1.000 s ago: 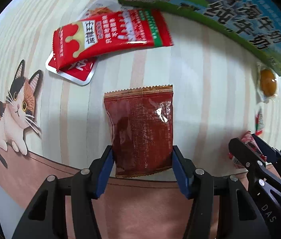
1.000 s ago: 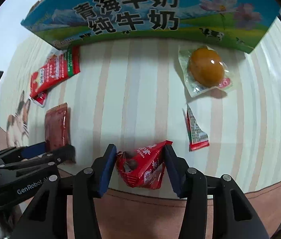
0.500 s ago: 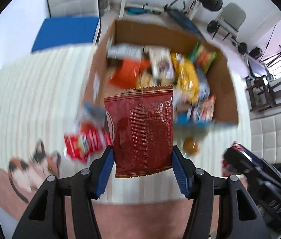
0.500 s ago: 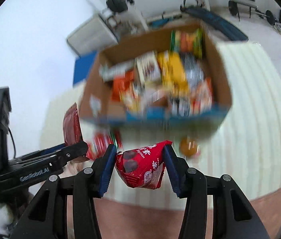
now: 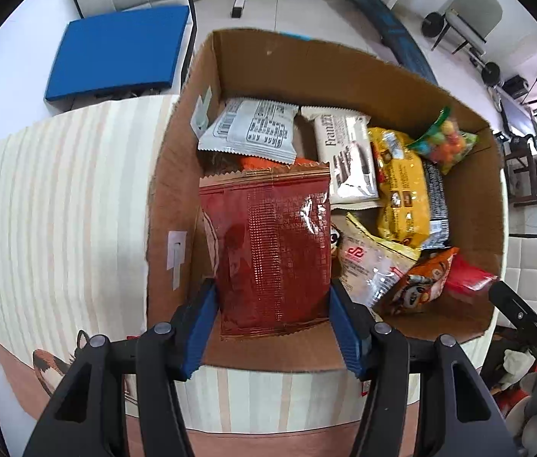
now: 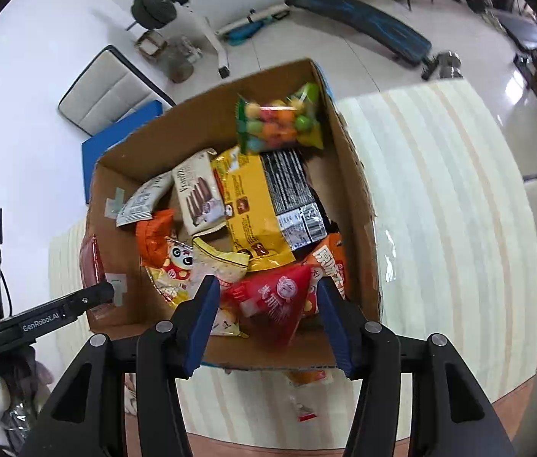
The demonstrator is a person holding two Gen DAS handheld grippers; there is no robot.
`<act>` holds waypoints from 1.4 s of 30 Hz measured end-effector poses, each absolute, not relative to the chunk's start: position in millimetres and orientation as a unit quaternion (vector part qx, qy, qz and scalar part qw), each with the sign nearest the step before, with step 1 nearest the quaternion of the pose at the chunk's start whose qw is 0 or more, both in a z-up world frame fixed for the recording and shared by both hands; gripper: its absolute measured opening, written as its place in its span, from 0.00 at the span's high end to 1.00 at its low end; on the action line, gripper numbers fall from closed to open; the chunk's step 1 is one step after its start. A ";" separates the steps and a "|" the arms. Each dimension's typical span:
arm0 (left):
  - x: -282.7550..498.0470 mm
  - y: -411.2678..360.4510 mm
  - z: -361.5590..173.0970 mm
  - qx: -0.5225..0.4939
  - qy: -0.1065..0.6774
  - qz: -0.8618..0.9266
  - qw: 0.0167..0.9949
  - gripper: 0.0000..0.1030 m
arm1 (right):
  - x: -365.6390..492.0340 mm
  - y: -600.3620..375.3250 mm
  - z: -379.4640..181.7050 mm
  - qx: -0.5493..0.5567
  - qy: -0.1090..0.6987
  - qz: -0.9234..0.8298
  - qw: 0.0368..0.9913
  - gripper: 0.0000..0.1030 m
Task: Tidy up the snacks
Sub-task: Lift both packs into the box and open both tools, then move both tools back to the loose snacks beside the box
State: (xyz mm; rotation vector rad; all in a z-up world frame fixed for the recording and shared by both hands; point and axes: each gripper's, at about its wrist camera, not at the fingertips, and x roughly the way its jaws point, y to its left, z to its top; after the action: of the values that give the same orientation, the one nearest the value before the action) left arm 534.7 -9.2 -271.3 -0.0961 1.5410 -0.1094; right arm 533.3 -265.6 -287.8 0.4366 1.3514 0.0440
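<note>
An open cardboard box (image 5: 306,61) on the striped table holds several snack packs. My left gripper (image 5: 272,323) points down over the box's left part and is shut on a flat dark red packet (image 5: 268,251), held by its side edges. In the right wrist view, my right gripper (image 6: 266,312) hangs over the box (image 6: 356,205) near its front wall. Its jaws are opening, and a red triangular snack pack (image 6: 276,304) sits between the pads with a small gap on each side. My left gripper (image 6: 59,314) with the dark red packet (image 6: 89,262) shows at the left there.
The striped tablecloth (image 6: 439,228) spreads right of the box. A small red-and-white packet (image 6: 304,411) lies on it in front of the box. A blue cushioned chair (image 5: 116,49) and exercise gear (image 6: 363,26) stand on the floor beyond the table.
Both grippers rose from the tabletop and moved over the box, carrying their packs. The right gripper's jaws have widened and no longer press the red triangular pack.
</note>
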 end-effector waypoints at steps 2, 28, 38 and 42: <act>535.7 -9.6 -276.0 -0.046 0.702 -0.046 0.709 0.46 | 532.7 -268.2 -292.7 0.203 0.625 0.013 0.754 0.45; 430.4 55.4 -250.2 -0.057 0.612 0.031 0.788 0.16 | 424.0 -226.1 -308.7 0.165 0.617 0.040 0.768 0.11; 413.2 85.0 -360.4 0.003 0.703 0.027 0.711 0.16 | 398.7 -210.9 -372.7 0.170 0.662 0.036 0.729 0.12; 423.4 70.5 -374.9 0.101 0.699 -0.016 0.708 0.16 | 400.8 -203.0 -379.0 0.154 0.673 0.045 0.722 0.12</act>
State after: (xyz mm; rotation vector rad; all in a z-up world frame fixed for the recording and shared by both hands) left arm 423.4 70.5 -374.9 0.2233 1.5526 -0.0356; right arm 400.8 -203.0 -379.0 0.3391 1.4860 0.0983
